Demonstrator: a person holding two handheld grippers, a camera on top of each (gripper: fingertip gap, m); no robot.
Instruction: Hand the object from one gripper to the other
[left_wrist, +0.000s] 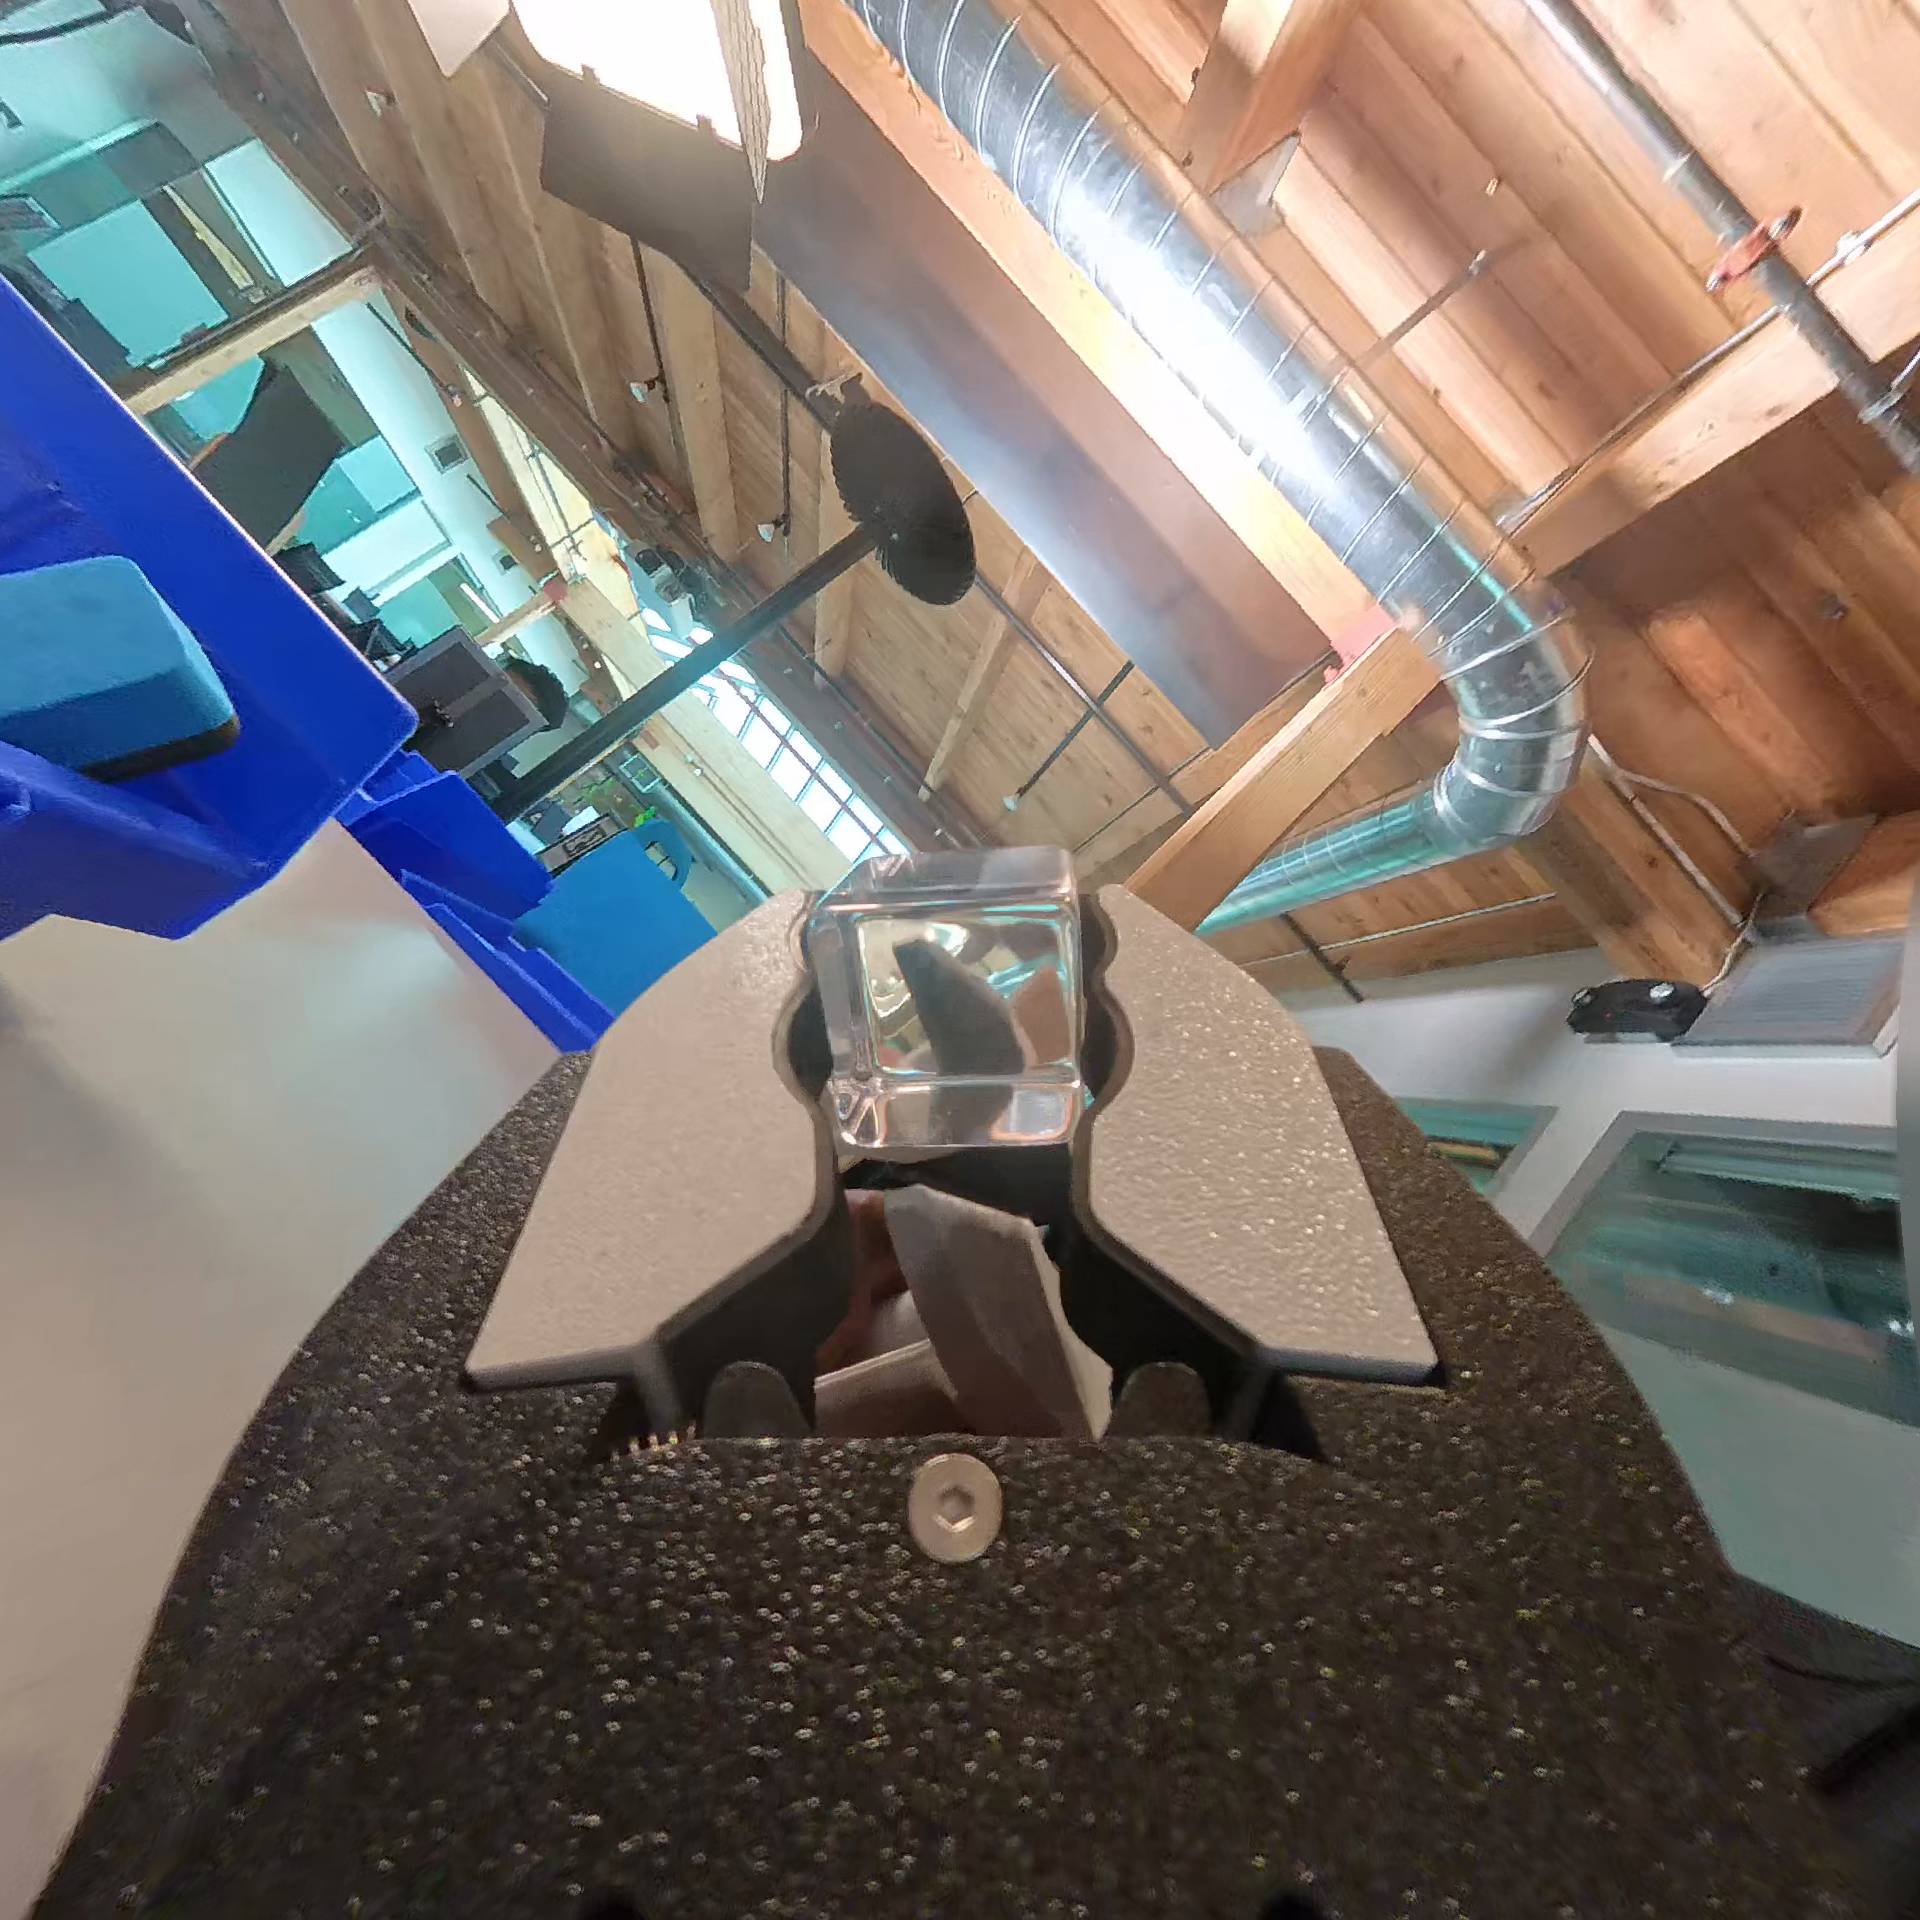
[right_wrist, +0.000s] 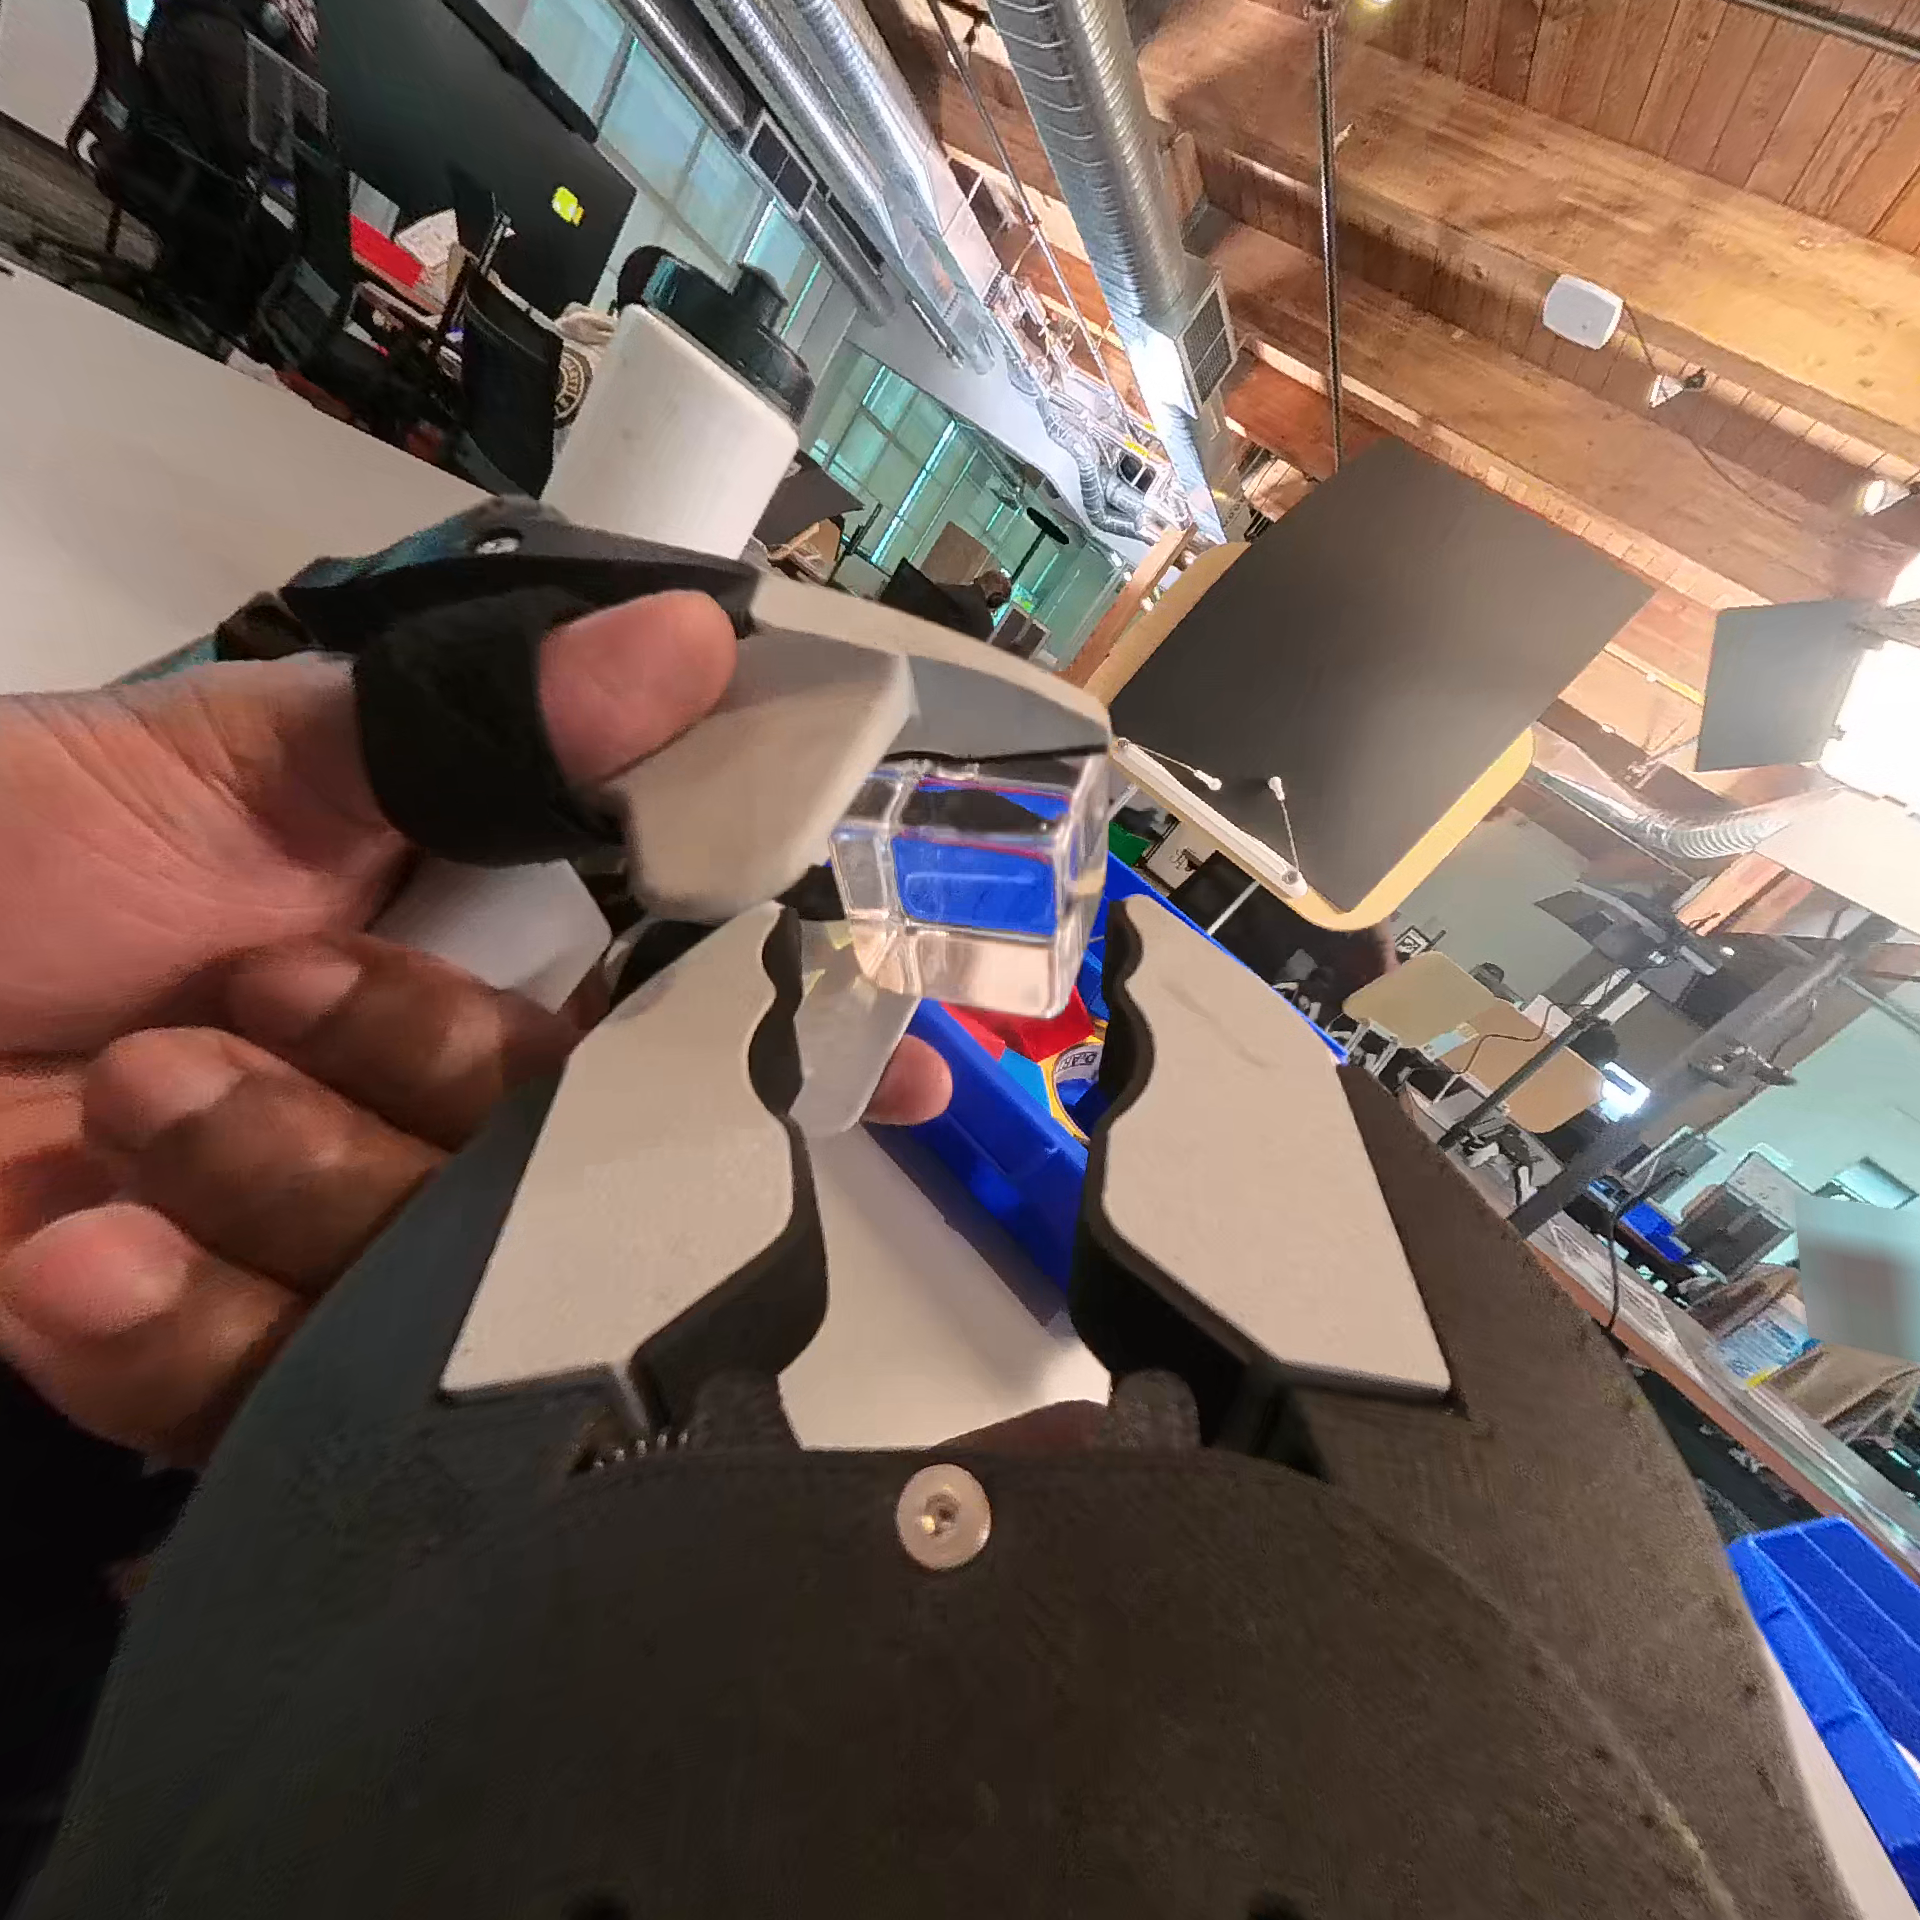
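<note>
A clear acrylic cube is clamped between the fingertips of my left gripper, which is tilted up toward the ceiling. In the right wrist view the same cube is held by the left gripper's grey fingers, with a person's hand on that gripper. My right gripper is open, its two fingers spread on either side just below the cube, apart from it.
Blue plastic bins stand on a white table to the left. More blue bins lie beyond the right gripper, and one at the lower right. A white cylinder stands on the table behind the hand. My two grippers' fingertips are within a few centimetres of each other.
</note>
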